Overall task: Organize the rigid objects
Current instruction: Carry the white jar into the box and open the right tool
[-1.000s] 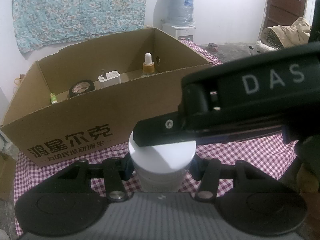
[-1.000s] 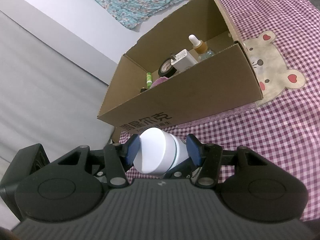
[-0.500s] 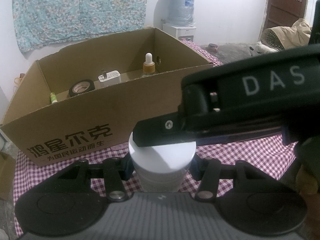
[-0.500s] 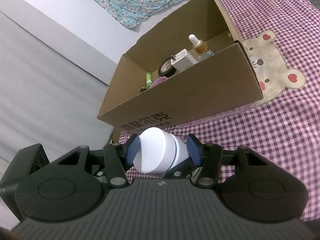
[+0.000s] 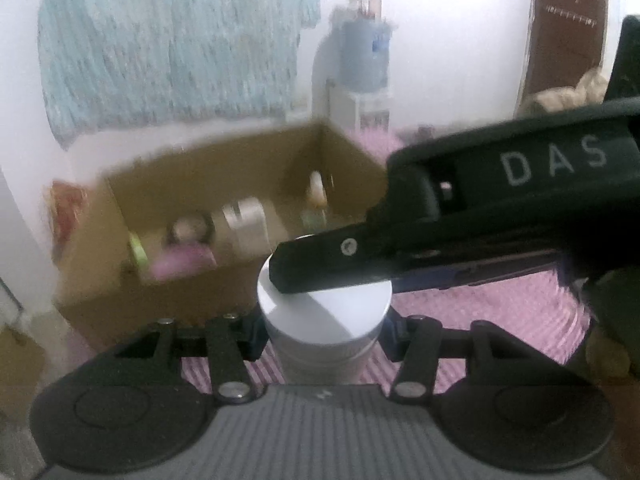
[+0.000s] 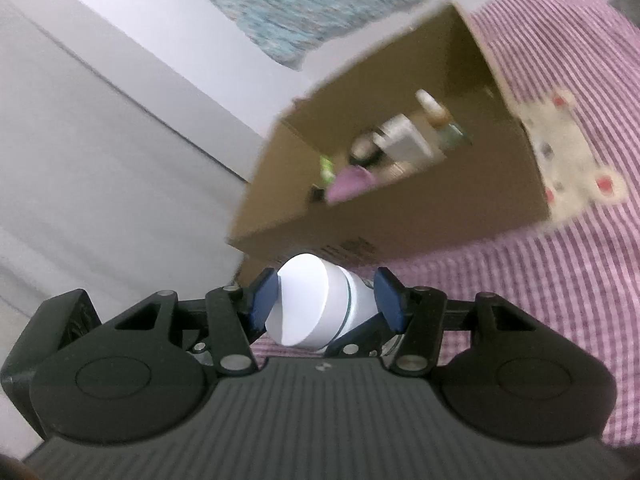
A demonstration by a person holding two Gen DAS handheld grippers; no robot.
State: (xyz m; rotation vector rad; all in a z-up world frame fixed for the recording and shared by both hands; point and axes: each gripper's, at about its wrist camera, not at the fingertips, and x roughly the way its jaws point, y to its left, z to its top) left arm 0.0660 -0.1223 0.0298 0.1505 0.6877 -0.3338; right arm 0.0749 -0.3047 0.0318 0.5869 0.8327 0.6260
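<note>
Cardboard box (image 5: 224,280) on the checked tabletop (image 6: 540,300) dominates both views, open-topped, with small items already lying along its far wall — a fair guess is that the white jar (image 5: 324,312) goes in next, so it should be carried clear over the near wall and lowered into a bare patch. Both tools clamp that one jar: the left hand-held gripper (image 5: 324,332) squeezes its body, the right hand-held gripper (image 6: 326,306) its lid end. The jar sits in front of the box, its long axis near upright, lid facing up.
</note>
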